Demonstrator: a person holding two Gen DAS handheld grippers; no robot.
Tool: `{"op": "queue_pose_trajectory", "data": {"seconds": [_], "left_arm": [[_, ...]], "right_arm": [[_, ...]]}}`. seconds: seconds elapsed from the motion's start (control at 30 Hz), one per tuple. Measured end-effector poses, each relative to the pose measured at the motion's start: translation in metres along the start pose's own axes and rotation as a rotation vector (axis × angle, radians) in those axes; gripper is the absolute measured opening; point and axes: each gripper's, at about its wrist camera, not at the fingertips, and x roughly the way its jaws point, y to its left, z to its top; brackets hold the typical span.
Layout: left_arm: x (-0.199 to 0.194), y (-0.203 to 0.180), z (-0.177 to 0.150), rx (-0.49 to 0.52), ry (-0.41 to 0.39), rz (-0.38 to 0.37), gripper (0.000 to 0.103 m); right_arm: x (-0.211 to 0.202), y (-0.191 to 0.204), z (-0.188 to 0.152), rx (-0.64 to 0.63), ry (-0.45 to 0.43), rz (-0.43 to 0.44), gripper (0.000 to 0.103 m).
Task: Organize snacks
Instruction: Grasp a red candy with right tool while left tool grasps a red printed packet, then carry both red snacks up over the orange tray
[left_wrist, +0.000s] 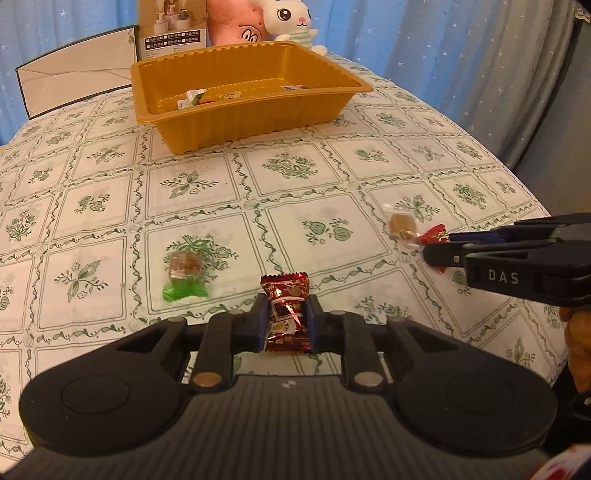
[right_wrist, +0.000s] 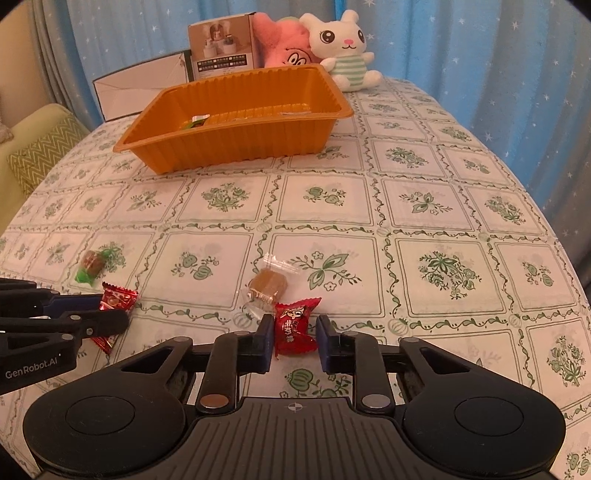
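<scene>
My left gripper (left_wrist: 285, 320) is shut on a dark red wrapped candy (left_wrist: 285, 314), held low over the table; it also shows in the right wrist view (right_wrist: 115, 301). My right gripper (right_wrist: 295, 334) is open around a bright red wrapped candy (right_wrist: 295, 326) that lies on the tablecloth; its jaws stand on either side with gaps. A brown candy in clear wrap (right_wrist: 267, 286) lies just beyond it. A green-ended brown candy (left_wrist: 184, 275) lies left of my left gripper. The orange tray (left_wrist: 207, 122) at the far side holds a few snacks.
Plush toys (right_wrist: 343, 51), a brown product box (right_wrist: 221, 46) and a white folder (right_wrist: 136, 88) stand behind the tray. The floral tablecloth (right_wrist: 406, 206) covers a round table; its edge curves away at the right. A green cushion (right_wrist: 40, 151) is at the left.
</scene>
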Motion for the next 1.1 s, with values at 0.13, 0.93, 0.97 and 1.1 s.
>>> {"op": "queue_pose_trajectory", "data": {"seconds": [0.13, 0.93, 0.97, 1.1], "left_arm": [[-0.004, -0.003, -0.004, -0.008, 0.001, 0.005, 0.019], [-0.075, -0.007, -0.001, -0.106, -0.092, 0.044, 0.018], [-0.078, -0.007, -0.001, -0.107, -0.097, 0.046, 0.018], [-0.086, -0.008, 0.001, -0.117, -0.112, 0.052, 0.018]], "right_arm": [[-0.009, 0.0, -0.008, 0.007, 0.003, 0.001, 0.02], [-0.082, 0.022, -0.005, 0.031, -0.116, 0.062, 0.02], [-0.084, 0.023, -0.005, 0.03, -0.119, 0.064, 0.02], [-0.091, 0.026, -0.003, 0.025, -0.134, 0.069, 0.02]]}}
